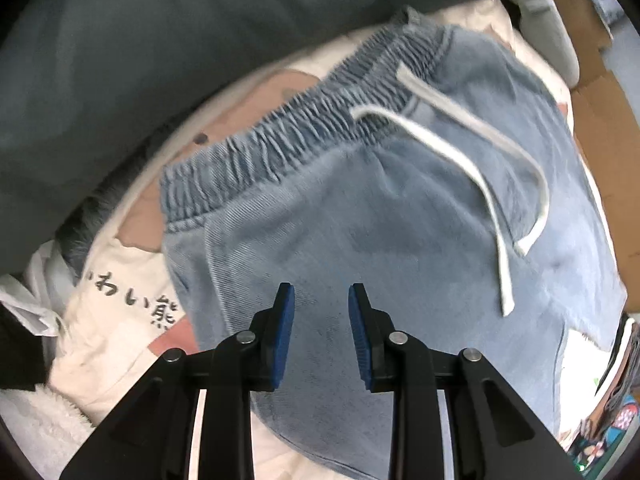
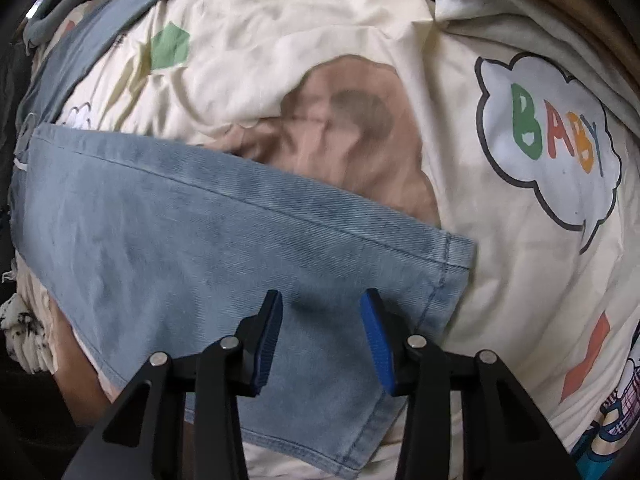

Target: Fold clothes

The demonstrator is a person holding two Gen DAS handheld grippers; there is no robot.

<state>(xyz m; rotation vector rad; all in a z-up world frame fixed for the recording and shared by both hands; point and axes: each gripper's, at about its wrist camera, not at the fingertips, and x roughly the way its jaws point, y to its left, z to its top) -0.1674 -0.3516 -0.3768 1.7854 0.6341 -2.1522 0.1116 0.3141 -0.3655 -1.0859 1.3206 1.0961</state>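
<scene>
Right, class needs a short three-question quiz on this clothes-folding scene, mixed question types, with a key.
1. True or false: the left gripper grips the white drawstring.
2. What word is printed in the speech bubble on the cream cover?
3. The right gripper hovers over which part of the denim shorts: A waistband, B leg hem end, C drawstring?

Key: 1 false; 2 BABY; 3 B.

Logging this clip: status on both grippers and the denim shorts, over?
Left gripper and right gripper: jaws open, empty, above denim shorts. Shorts flat on cream printed sheet. White drawstring loose across the front.
</scene>
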